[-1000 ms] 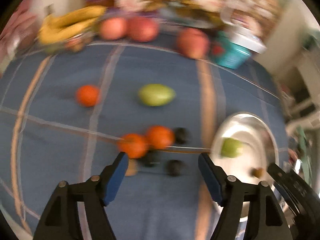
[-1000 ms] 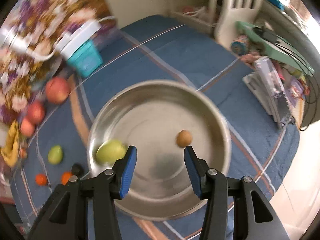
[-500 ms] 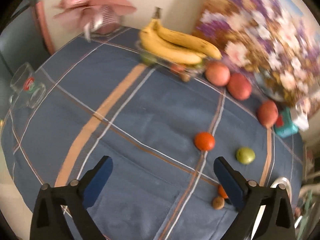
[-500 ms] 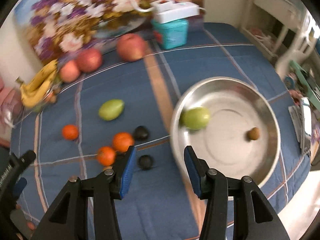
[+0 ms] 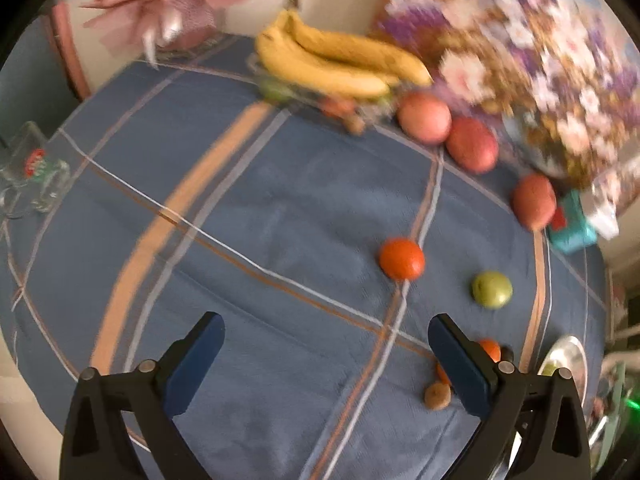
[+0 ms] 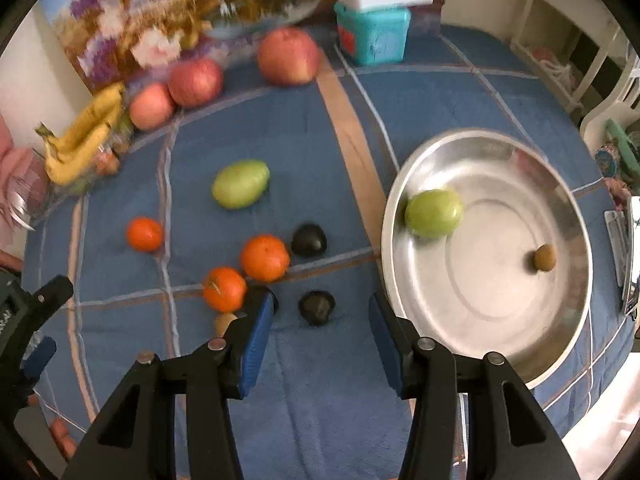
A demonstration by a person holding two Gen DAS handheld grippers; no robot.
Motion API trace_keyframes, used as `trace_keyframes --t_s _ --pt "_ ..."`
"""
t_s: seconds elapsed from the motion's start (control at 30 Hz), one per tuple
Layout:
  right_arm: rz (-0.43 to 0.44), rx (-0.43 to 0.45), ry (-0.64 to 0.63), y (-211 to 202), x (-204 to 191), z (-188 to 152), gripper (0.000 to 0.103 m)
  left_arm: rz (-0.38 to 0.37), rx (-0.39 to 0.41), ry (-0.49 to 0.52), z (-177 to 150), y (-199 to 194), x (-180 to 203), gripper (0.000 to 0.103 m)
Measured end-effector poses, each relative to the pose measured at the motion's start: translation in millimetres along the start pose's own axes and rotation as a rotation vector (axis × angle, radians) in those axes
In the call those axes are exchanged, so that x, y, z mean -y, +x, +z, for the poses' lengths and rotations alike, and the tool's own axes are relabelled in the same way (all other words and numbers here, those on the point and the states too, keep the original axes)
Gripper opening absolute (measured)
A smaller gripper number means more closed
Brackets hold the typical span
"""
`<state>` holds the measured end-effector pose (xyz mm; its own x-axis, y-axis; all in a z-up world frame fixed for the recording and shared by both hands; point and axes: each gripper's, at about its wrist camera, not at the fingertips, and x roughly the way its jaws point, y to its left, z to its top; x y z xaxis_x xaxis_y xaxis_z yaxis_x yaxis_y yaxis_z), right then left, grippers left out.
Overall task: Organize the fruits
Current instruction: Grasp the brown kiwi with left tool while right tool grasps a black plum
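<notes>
Cloth covers the surface in the left wrist view: blue, soft-napped, crossed by one broad tan stripe and thin pale lines. The left hand-held gripper, black with blue pads, has just been opening and its jaws stand wide apart, nothing between them. At upper centre lies one bunch of yellow bananas, curved and smooth. Three round reddish apples run down the upper right. Right of centre sit one glossy orange and one smooth green fruit. Two more oranges show partly behind the right pad, with a small tan wrinkled piece just below them. A clear glass mug stands at the left edge.

In the right wrist view, the right hand-held gripper has its jaws partly apart and empty. One shiny round metal bowl fills the right half; inside lie one round green fruit and one small brown oval fruit, well apart. On the cloth left of the bowl: three oranges, two matte black lumpy fruits, one oval green fruit. A teal box sits at the top.
</notes>
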<state>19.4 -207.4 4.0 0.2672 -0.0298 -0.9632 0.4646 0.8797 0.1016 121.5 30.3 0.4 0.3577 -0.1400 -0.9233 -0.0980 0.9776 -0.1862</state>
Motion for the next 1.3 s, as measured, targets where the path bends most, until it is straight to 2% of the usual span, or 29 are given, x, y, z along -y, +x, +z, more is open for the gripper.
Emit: trace_keyframes --t_s 0.13,0.43,0.63,0.73,0.83,0.9,0.97,1.1,1.17,1.23,1.3 --pt "-0.001 -0.059 0.004 21 2 -3 0.051 -0.071 -0.059 0.036 -10 19 17 0.103" --pt "-0.027 -0.073 -0.028 43 -5 -5 0.051 -0.083 -0.17 0.07 -24 45 39 0.103" --pt "-0.006 -0.073 -0.034 54 -7 -4 0.051 -0.113 -0.228 0.078 -31 56 47 0.103" --pt "-0.024 -0.055 -0.043 55 -7 -4 0.042 -0.148 -0.246 0.086 -34 58 53 0.102" --pt "0.001 -0.051 -0.048 55 -7 -3 0.034 -0.175 -0.272 0.086 -38 60 59 0.101" --pt "0.002 -0.047 -0.055 55 -9 -4 0.031 -0.19 -0.284 0.093 -43 61 62 0.097" --pt "0.01 -0.04 -0.067 54 -12 -5 0.027 -0.206 -0.297 0.1 -46 63 66 0.086" --pt "0.006 -0.033 -0.085 53 -15 -8 0.026 -0.251 -0.324 0.077 -53 67 72 0.071" --pt "0.008 -0.032 -0.089 51 -17 -10 0.026 -0.279 -0.335 0.061 -54 69 72 0.056" --pt "0.006 -0.03 -0.099 54 -16 -12 0.026 -0.305 -0.341 0.053 -54 72 74 0.044" --pt "-0.001 -0.028 -0.112 54 -17 -13 0.026 -0.321 -0.342 0.053 -53 72 73 0.039"
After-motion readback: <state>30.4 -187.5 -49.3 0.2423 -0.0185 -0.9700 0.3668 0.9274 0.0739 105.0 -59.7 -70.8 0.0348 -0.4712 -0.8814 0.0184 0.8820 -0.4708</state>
